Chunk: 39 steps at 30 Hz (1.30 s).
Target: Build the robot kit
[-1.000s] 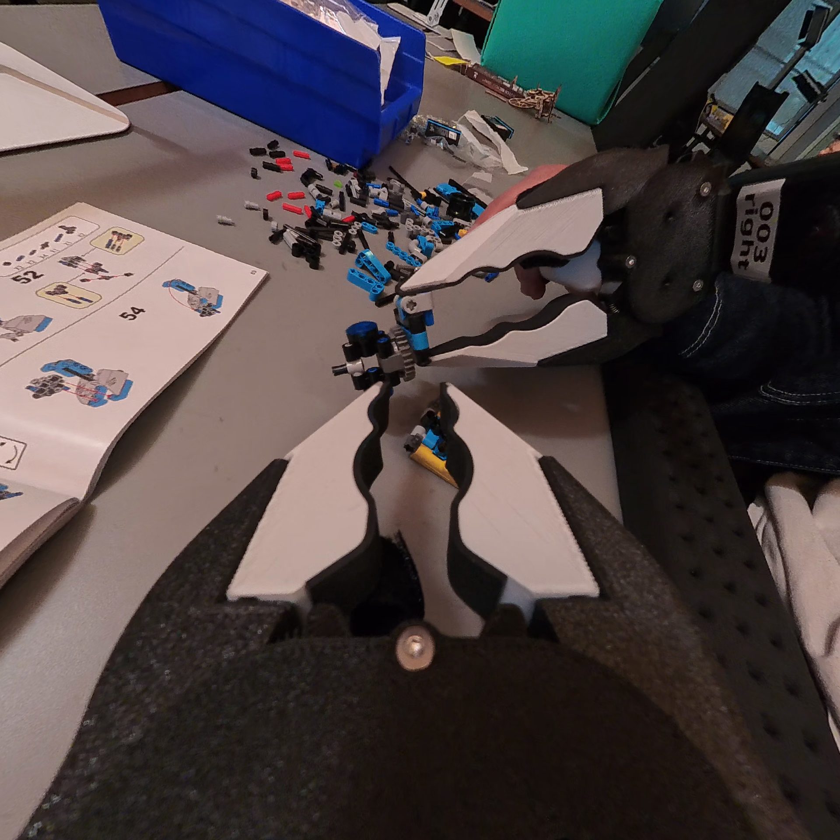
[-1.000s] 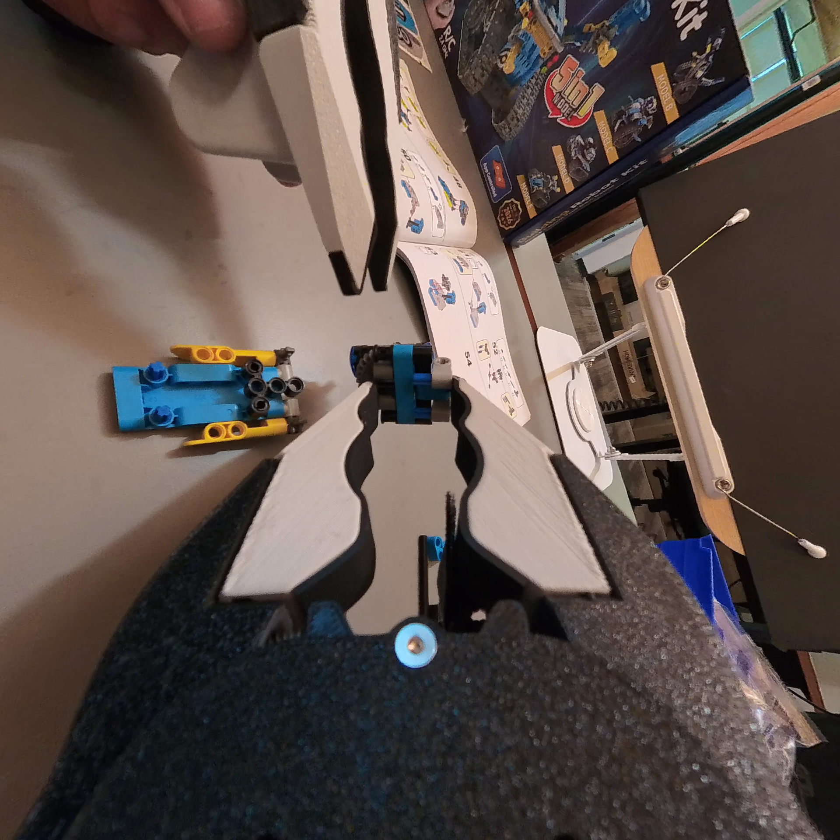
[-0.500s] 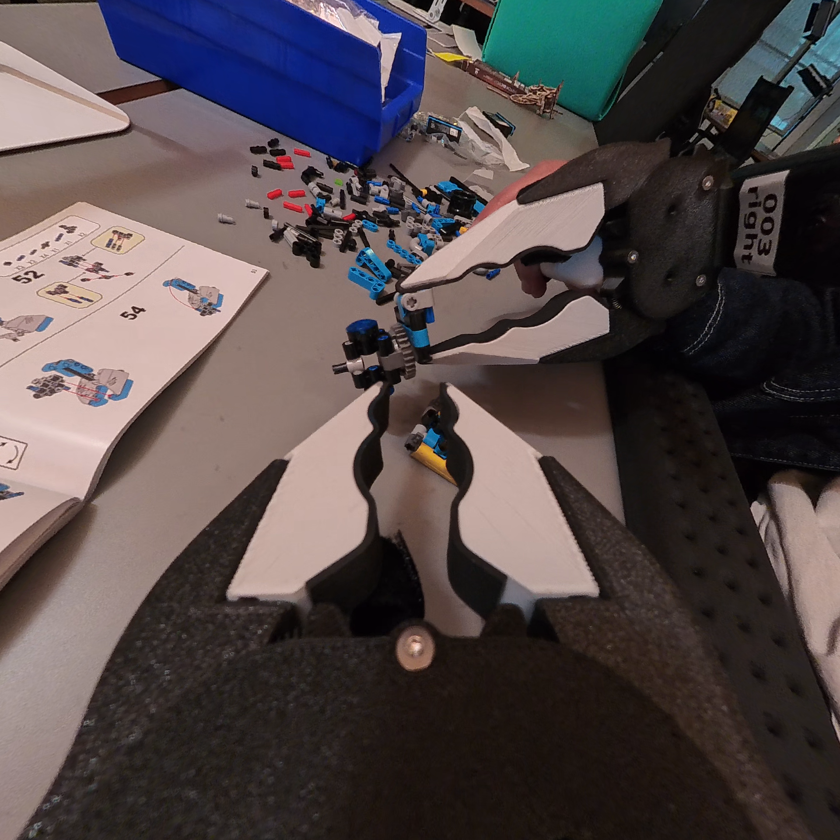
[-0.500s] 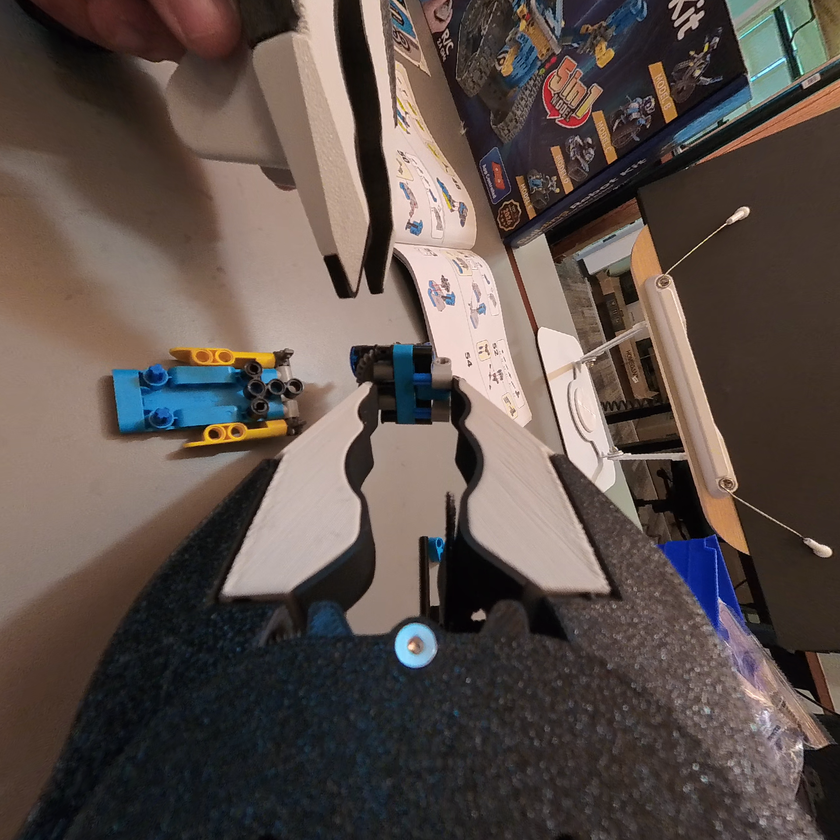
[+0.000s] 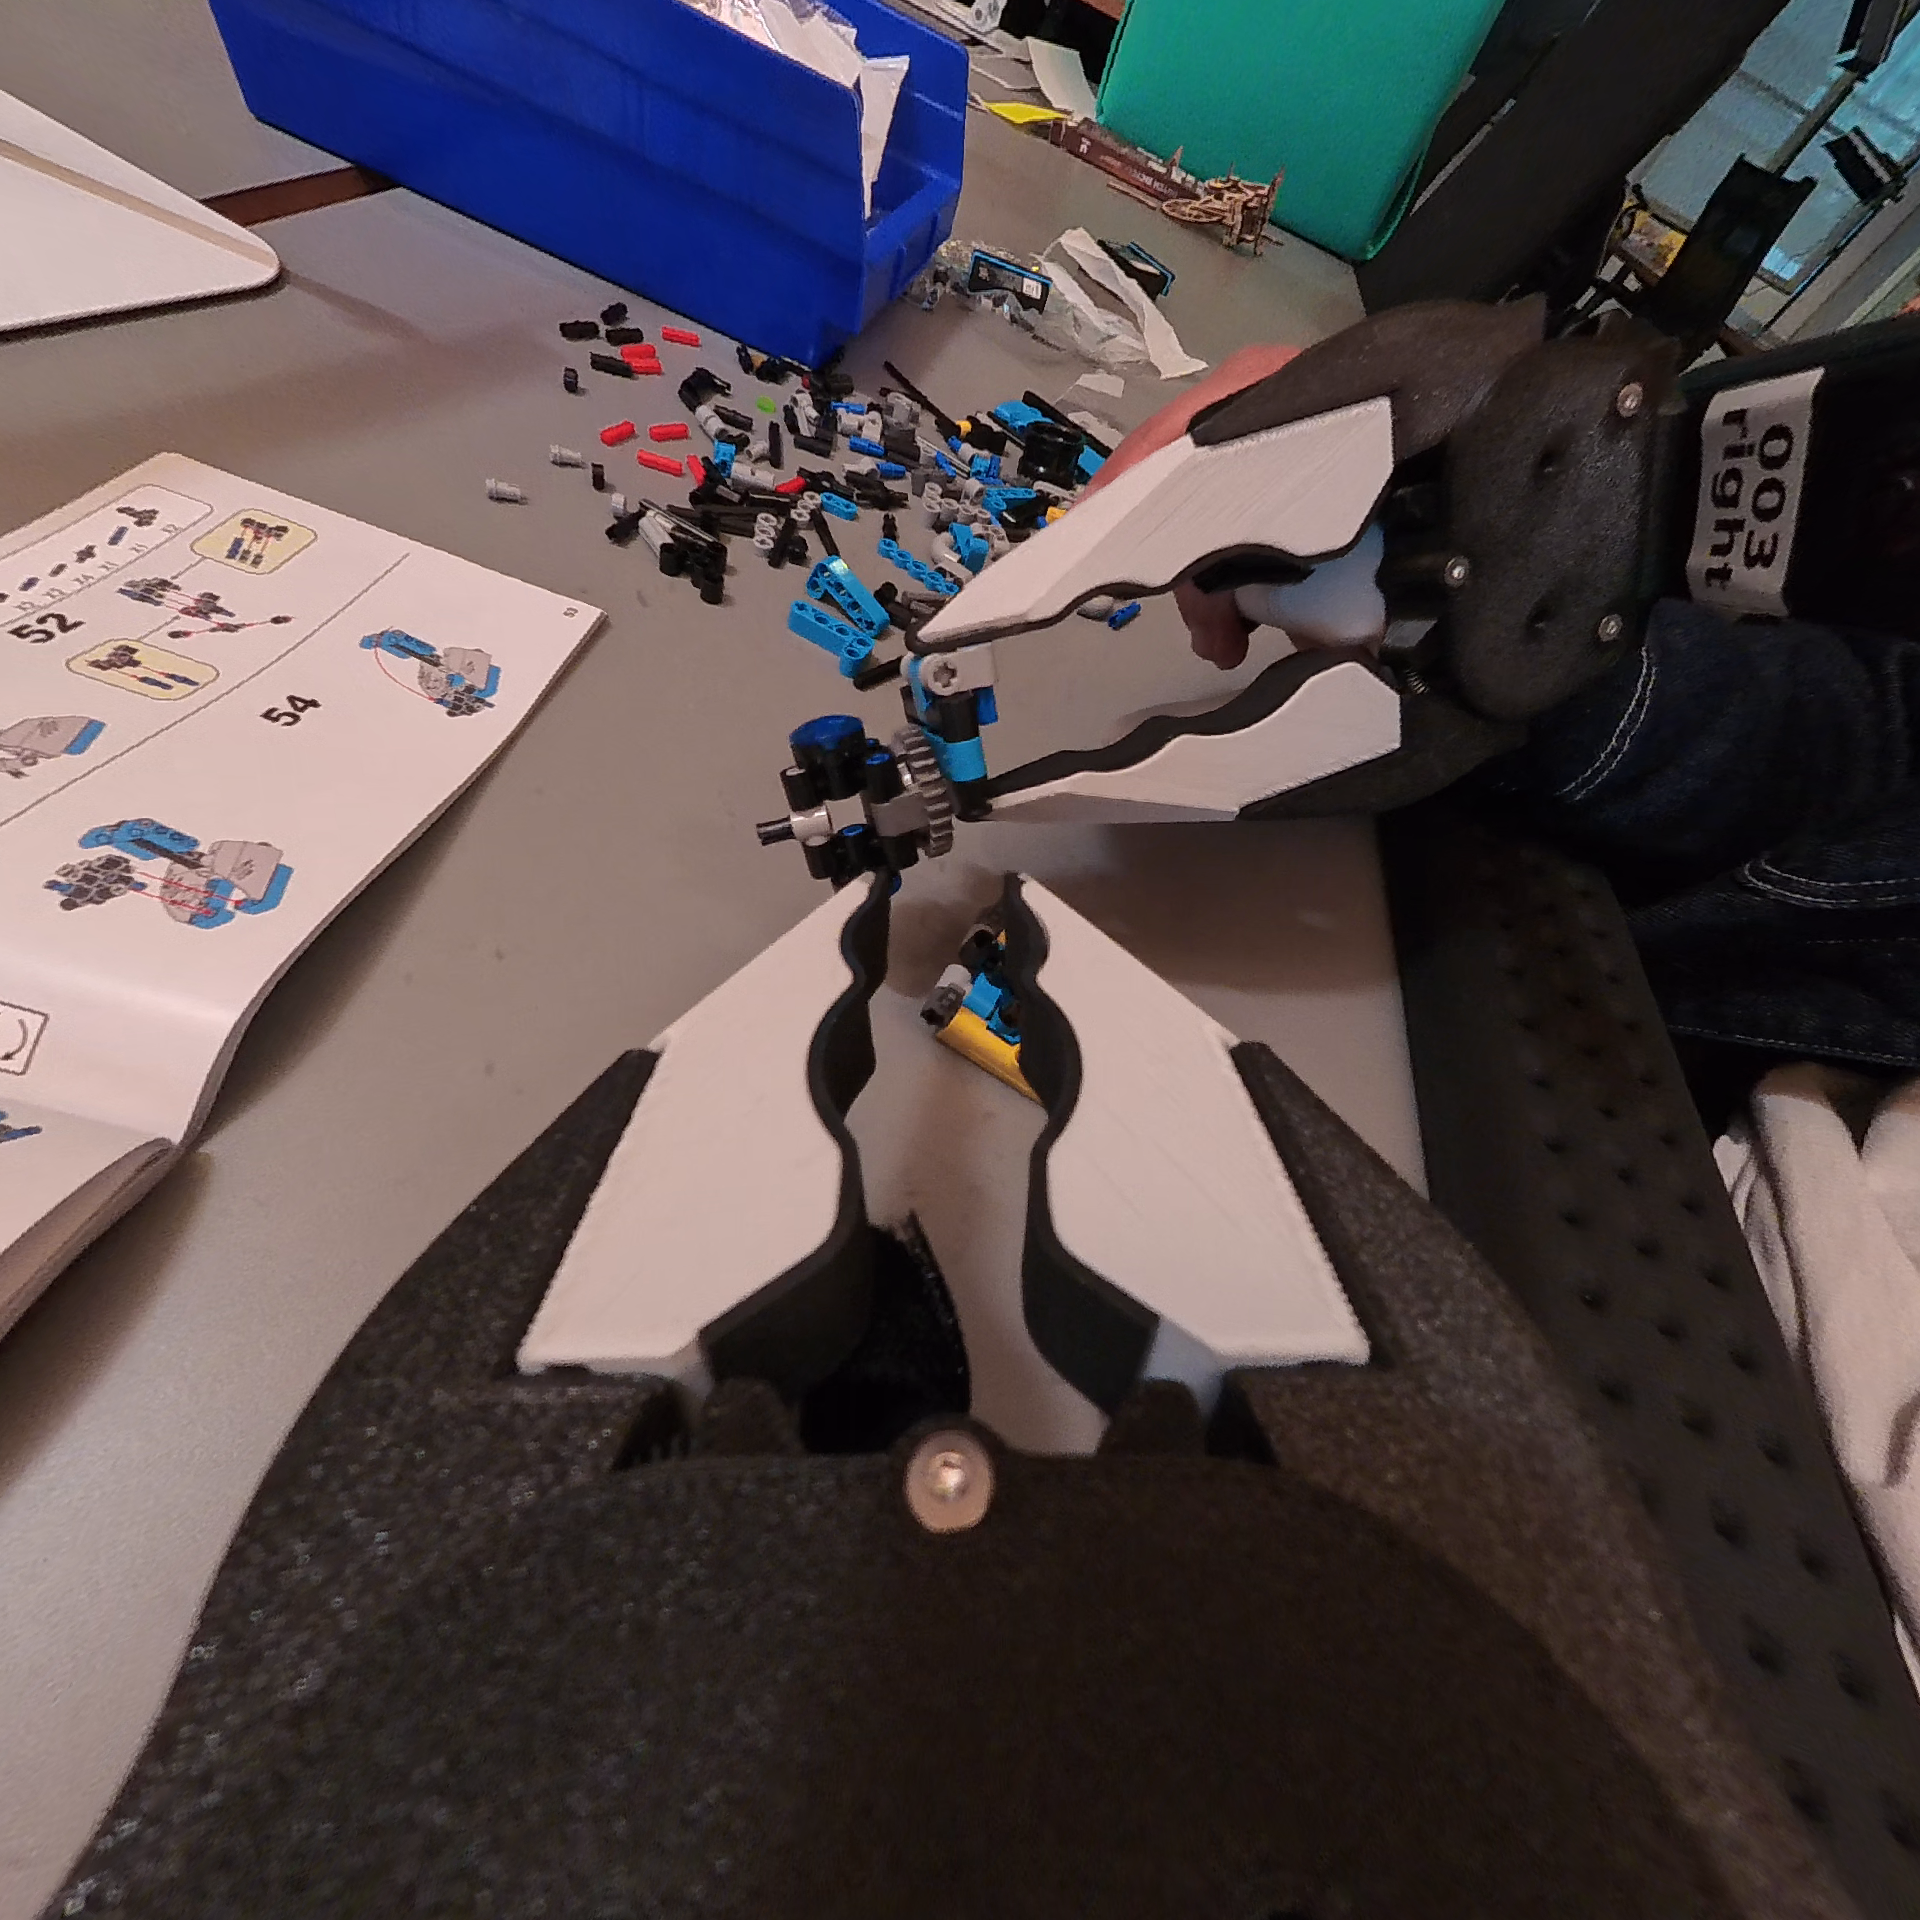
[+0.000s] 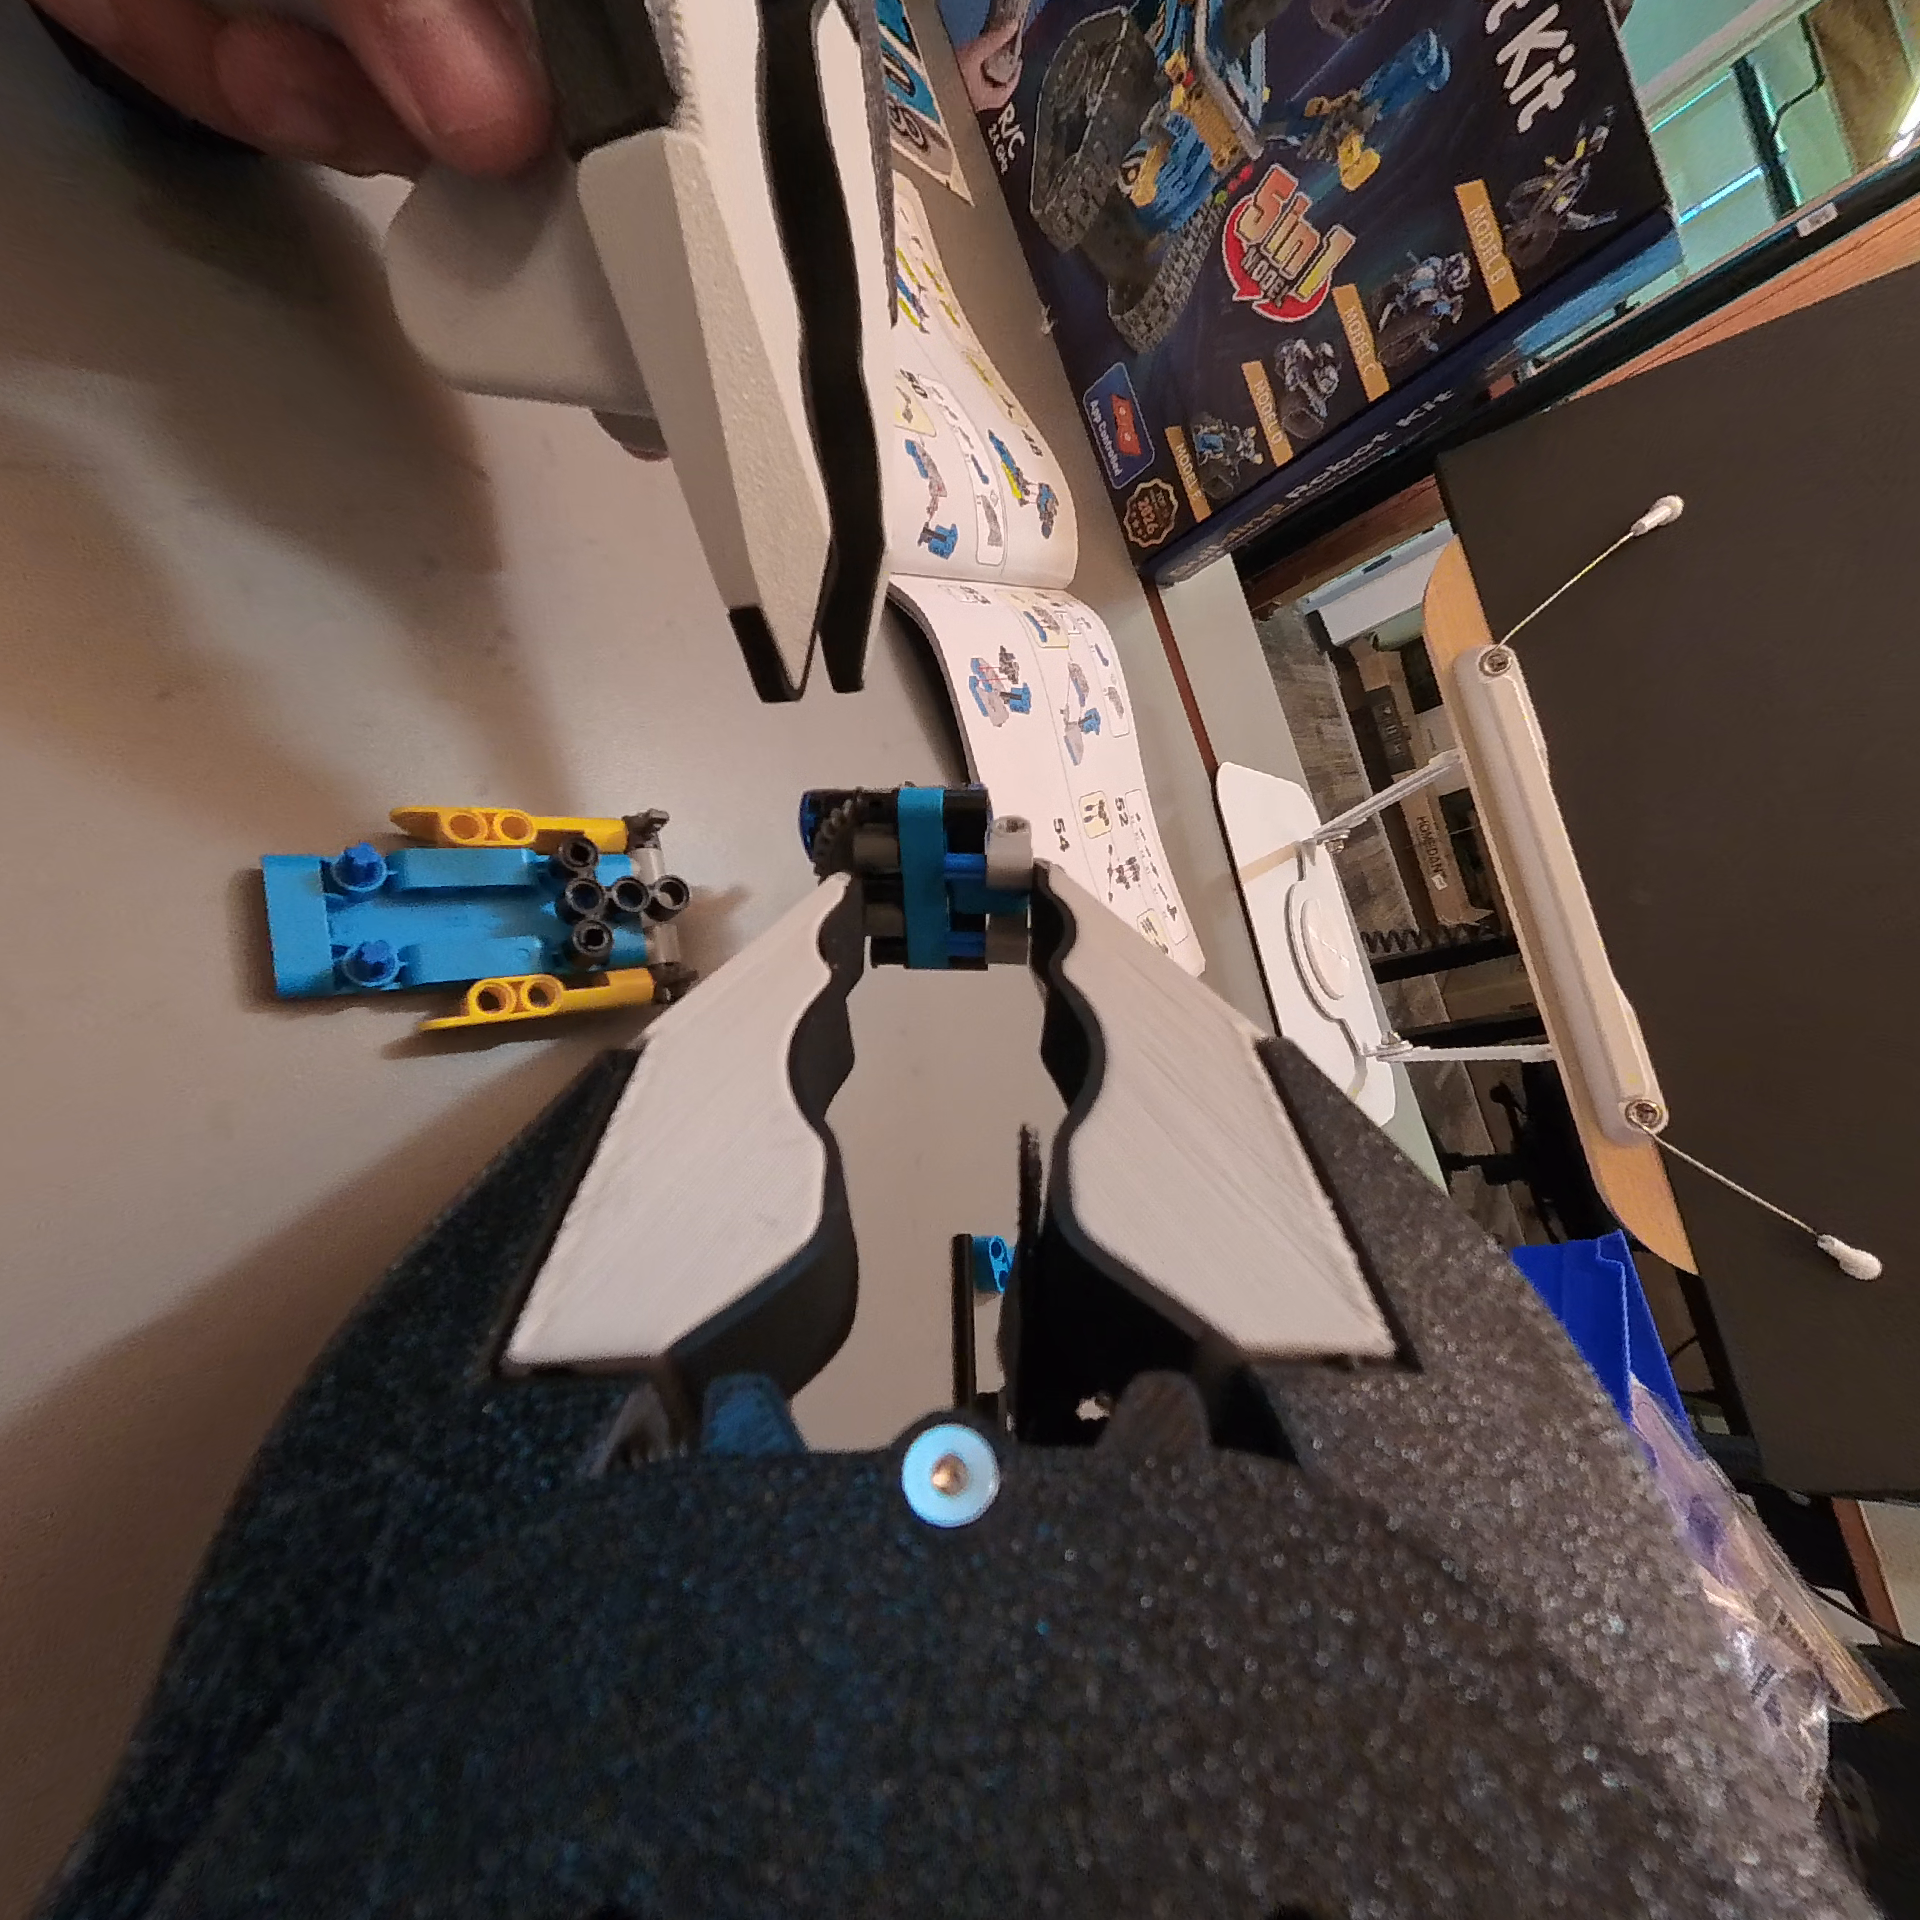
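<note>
- While the right gripper [image 6: 940, 904] clamps a small black, blue and grey brick assembly [image 5: 878, 784] with a toothed gear clear of the grey bench [image 5: 468, 1039], the left gripper [image 5: 951, 894] hovers just under it, jaws apart and empty.
- Beneath the left gripper's fingers, a flat blue-and-yellow studded sub-assembly [image 6: 478, 914] lies on the bench.
- Beyond the right gripper, loose plastic pins and beams [image 5: 821, 488] are scattered before a glossy blue bin [image 5: 623, 156].
- Left of the left gripper lies an open paper instruction booklet [image 5: 229, 790].
</note>
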{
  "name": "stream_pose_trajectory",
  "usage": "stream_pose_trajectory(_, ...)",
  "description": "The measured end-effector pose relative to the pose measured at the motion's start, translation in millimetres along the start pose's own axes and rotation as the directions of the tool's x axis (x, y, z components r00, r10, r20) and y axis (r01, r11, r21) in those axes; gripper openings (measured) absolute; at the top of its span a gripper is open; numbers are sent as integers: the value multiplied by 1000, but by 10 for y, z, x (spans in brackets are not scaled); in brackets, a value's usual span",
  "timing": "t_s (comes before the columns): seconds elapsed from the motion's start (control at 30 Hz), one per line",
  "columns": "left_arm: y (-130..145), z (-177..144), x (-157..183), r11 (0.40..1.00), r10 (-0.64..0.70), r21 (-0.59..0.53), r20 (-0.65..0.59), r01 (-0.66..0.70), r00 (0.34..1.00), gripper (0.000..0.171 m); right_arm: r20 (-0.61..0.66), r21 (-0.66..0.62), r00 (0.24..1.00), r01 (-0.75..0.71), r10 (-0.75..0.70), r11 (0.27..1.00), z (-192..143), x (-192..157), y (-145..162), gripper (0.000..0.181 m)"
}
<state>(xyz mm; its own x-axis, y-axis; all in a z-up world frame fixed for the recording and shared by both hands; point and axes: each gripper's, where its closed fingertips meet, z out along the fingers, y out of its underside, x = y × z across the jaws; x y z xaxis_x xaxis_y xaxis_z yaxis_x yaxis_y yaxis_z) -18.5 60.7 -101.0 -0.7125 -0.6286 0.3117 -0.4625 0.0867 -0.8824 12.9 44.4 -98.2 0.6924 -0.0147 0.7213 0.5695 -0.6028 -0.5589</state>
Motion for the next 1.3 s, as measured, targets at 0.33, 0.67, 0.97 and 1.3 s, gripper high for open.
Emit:
stream_pose_trajectory(0.33, -7, -3, 10, 1000, -9, 4, -10, 9, 1000, 21, -16, 55, 1000, -20, 21, 998, -54, 49, -92, 31)
stream_pose_trajectory(0.67, -55, -11, 74, 997, -72, 28, -77, 74, 994, 23, 26, 171, 981, -193, 191, 966, -159, 188, -209, 31)
stream_pose_trajectory(0.97, -495, -247, 232, 900, -289, 210, -368, 382, 884, 44, 179, 328, 821, -569, 542, 754, -349, 516, -327, 31)
stream_pose_trajectory(1.3, -510, -224, 1, 957, 170, 200, 200, -210, 965, 58, 522, 101, 371, -921, 768, 376, -215, 385, -330, 31)
